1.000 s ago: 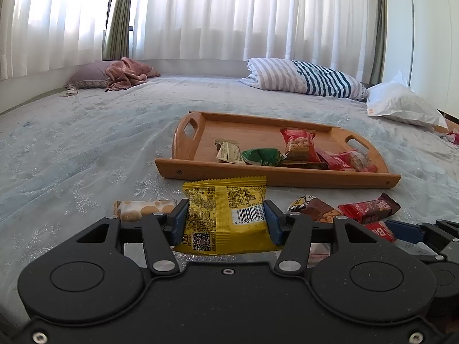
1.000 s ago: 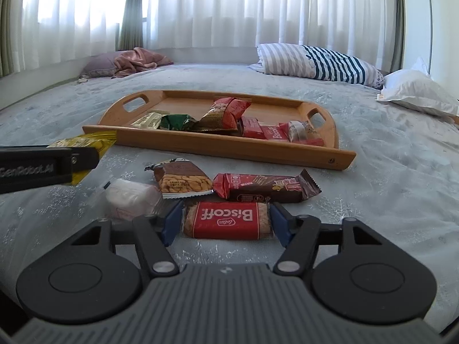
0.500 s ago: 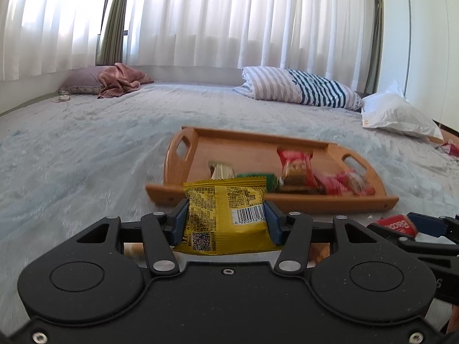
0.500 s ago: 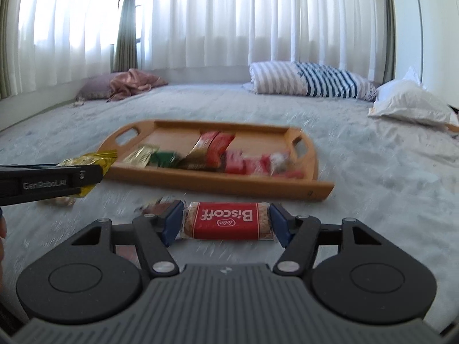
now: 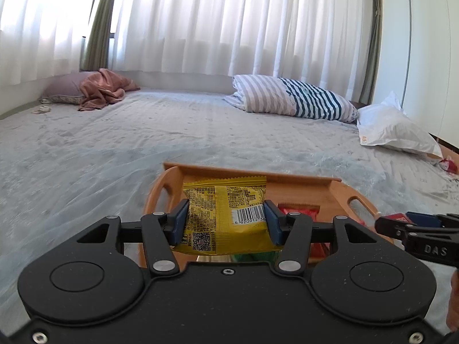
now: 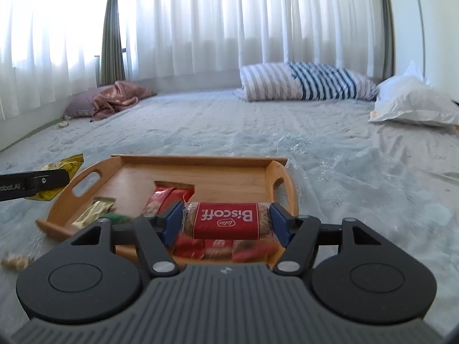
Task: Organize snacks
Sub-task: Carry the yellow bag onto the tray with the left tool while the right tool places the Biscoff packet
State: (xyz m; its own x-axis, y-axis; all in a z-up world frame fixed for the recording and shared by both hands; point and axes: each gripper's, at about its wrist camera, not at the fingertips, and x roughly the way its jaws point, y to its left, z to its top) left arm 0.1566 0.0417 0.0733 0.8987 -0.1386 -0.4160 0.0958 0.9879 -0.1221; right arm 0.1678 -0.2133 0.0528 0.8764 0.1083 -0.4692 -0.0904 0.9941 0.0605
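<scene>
My left gripper (image 5: pixel 226 220) is shut on a yellow snack packet (image 5: pixel 225 215) and holds it in the air over the left part of the wooden tray (image 5: pixel 338 189). My right gripper (image 6: pixel 226 222) is shut on a red Biscoff packet (image 6: pixel 226 220) and holds it above the right part of the tray (image 6: pixel 206 172). The tray holds several snacks: a gold packet (image 6: pixel 93 210), a green one (image 6: pixel 116 218) and red ones (image 6: pixel 165 196). The right gripper shows at the right edge of the left wrist view (image 5: pixel 401 220); the left gripper with its yellow packet shows at the left of the right wrist view (image 6: pixel 61 169).
The tray lies on a pale blue bedspread (image 5: pixel 100 149). A biscuit packet (image 6: pixel 14 259) lies on the bed left of the tray. A striped pillow (image 5: pixel 292 99), a white pillow (image 5: pixel 396 130) and a pink blanket (image 5: pixel 100 91) lie at the far side.
Both grippers have lifted their packets off the bed and moved forward to above the tray. The loose snacks in front of the tray have dropped out of view.
</scene>
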